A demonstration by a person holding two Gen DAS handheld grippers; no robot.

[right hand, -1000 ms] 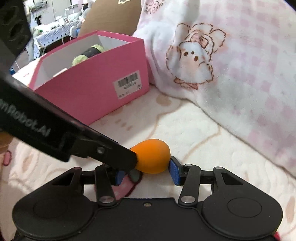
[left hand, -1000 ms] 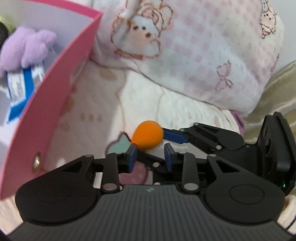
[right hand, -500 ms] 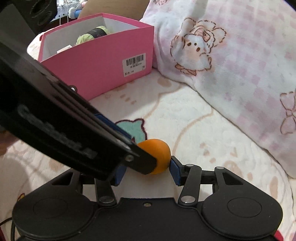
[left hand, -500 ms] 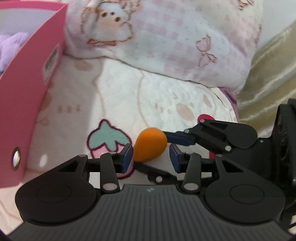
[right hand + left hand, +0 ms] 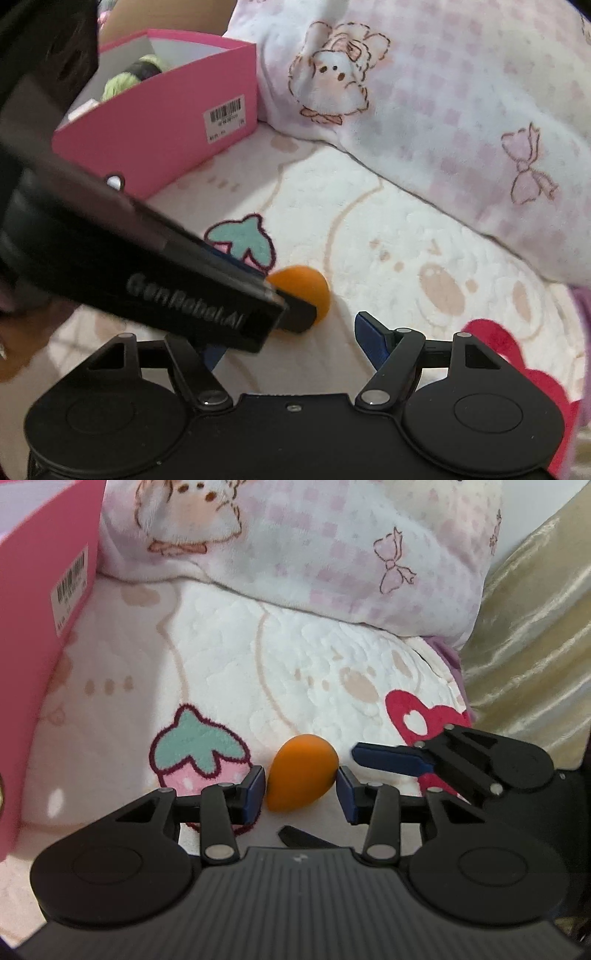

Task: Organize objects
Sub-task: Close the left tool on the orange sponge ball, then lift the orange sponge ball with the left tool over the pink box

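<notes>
The orange egg [image 5: 302, 773] lies on a white blanket [image 5: 295, 672] printed with a strawberry [image 5: 201, 753] and a red heart [image 5: 421, 716]. It sits squarely between the two blue pads of the left claw [image 5: 301, 788]. The right-hand pad touches its side and the left-hand pad stands at or just off its other side; the claw is narrowed about the egg, and the pads appear to pinch it.

The right claw [image 5: 295, 341] is spread and its jaws are opening. In the left wrist view one of its blue fingers [image 5: 388, 762] lies just to the right of the egg, clear of it. In the right wrist view the egg [image 5: 310, 284] shows ahead of that claw, toward its left side and partly hidden behind the black body of the left claw [image 5: 295, 315]; nothing is pressed between the right pads.

A pink box [image 5: 159, 125] stands well apart at the upper left, with green yarn [image 5: 125, 79] inside. A pink checked pillow [image 5: 314, 546] lies behind the egg.
</notes>
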